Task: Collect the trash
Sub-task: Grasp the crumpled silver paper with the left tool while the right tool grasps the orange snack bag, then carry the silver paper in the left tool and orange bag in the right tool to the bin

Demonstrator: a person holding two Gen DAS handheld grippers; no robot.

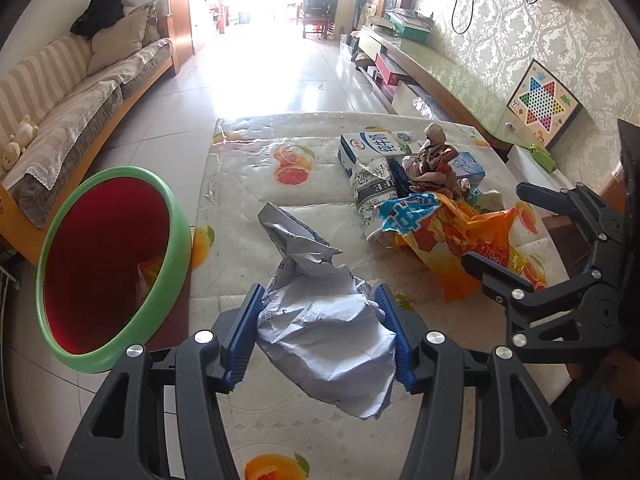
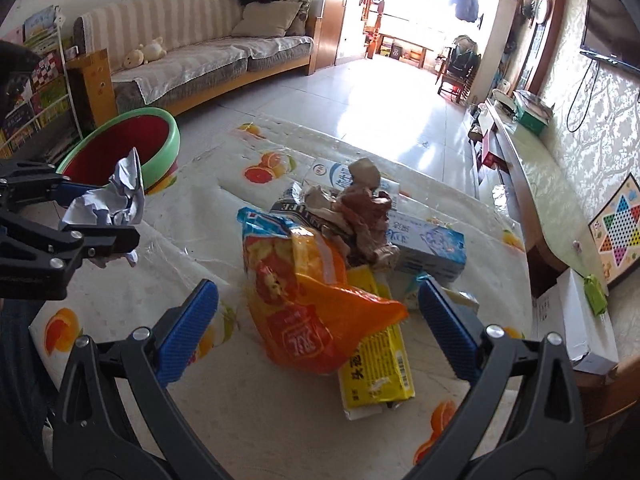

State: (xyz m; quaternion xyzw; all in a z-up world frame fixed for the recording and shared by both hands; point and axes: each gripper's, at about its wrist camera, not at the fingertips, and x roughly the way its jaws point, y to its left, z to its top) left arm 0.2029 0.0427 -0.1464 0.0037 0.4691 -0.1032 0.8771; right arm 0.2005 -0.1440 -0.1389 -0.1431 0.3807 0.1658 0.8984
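Note:
My left gripper (image 1: 322,330) is shut on a crumpled white paper (image 1: 328,320), held above the table's near left part; from the right wrist it shows at the left with the paper (image 2: 116,200) in its jaws. The green-rimmed red bin (image 1: 108,264) stands on the floor left of the table. My right gripper (image 2: 318,316) is open over the orange snack bag (image 2: 316,312), not touching it, and it shows at the right edge of the left wrist view (image 1: 504,232). A yellow packet (image 2: 376,364) lies under the bag.
Trash is heaped on the fruit-print tablecloth (image 1: 256,184): a milk carton (image 1: 376,146), a blue box (image 2: 432,248), brown crumpled paper (image 2: 360,216). A sofa (image 1: 68,100) runs along the left, a low cabinet (image 1: 440,76) along the right wall.

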